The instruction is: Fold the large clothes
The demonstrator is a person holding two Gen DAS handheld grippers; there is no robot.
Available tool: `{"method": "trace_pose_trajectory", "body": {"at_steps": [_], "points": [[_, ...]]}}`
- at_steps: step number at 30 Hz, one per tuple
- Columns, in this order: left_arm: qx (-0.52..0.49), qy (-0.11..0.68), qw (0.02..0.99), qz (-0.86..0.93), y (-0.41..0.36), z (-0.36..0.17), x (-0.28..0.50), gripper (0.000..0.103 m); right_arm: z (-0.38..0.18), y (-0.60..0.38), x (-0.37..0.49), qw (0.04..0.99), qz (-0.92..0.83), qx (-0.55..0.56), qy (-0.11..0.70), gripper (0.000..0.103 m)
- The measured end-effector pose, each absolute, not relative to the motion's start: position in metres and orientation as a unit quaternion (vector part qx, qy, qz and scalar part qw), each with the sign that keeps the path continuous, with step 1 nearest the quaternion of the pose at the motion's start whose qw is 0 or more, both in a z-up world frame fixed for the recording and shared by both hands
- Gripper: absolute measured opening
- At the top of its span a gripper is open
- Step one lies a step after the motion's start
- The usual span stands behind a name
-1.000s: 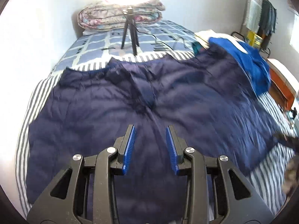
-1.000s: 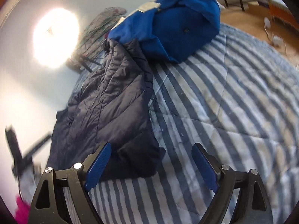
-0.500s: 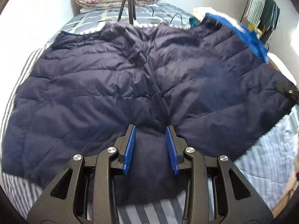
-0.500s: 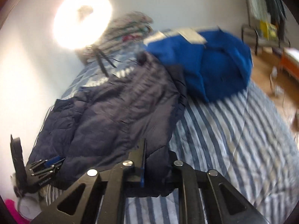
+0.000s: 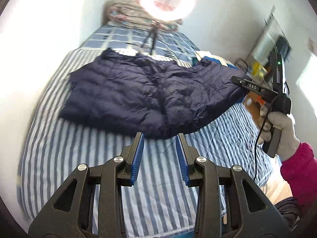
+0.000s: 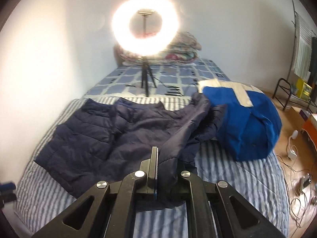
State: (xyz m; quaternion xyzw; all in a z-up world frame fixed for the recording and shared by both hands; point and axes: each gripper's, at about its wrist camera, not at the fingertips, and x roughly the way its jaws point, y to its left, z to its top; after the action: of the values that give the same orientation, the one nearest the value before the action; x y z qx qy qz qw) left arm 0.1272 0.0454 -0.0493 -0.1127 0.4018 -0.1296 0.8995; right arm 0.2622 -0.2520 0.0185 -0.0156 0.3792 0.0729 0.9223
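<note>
Left wrist view: a navy quilted puffer jacket (image 5: 150, 97) lies spread on the blue-and-white striped bedspread (image 5: 65, 158), one corner lifted by the right gripper (image 5: 240, 83).

From the same view, the left gripper (image 5: 160, 152) hangs over bare stripes just short of the jacket's near hem, its blue ribbed pads (image 5: 138, 158) parted with nothing between them. At the right edge, a hand in a grey knit glove (image 5: 281, 132) with a pink sleeve holds the right gripper's handle. In the right wrist view, the right gripper (image 6: 168, 168) is clamped on a fold of the navy jacket (image 6: 111, 136), the fabric bunching between and over its fingers. A bright blue garment with a pale strip (image 6: 243, 123) sits heaped beside the jacket, touching its far sleeve. Behind, a glowing ring light on a black tripod (image 6: 145, 29) stands on a blue checked sheet (image 6: 178, 77), with a folded floral quilt (image 6: 184, 47) against the wall.
</note>
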Motion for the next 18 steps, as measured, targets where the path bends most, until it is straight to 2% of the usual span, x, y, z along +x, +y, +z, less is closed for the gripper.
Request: {"method": "trace_pose_trajectory", "body": {"at_steps": [6,13,18], "points": [[-0.179,0.418,0.885,-0.105,0.083,-0.072,0.11,0.034,0.031,-0.211,0.269,0.926,0.087,-0.021,0.366,0.003],[-0.175,0.404,0.893,-0.091,0.105,-0.072,0.097,0.034,0.039,-0.13,0.272,0.931,0.133,-0.051,0.336,0.003],[-0.201,0.392,0.894,-0.076,0.131,-0.069,0.088,0.034,0.022,-0.05,0.279,0.921,0.183,-0.084,0.333,0.002]]}}
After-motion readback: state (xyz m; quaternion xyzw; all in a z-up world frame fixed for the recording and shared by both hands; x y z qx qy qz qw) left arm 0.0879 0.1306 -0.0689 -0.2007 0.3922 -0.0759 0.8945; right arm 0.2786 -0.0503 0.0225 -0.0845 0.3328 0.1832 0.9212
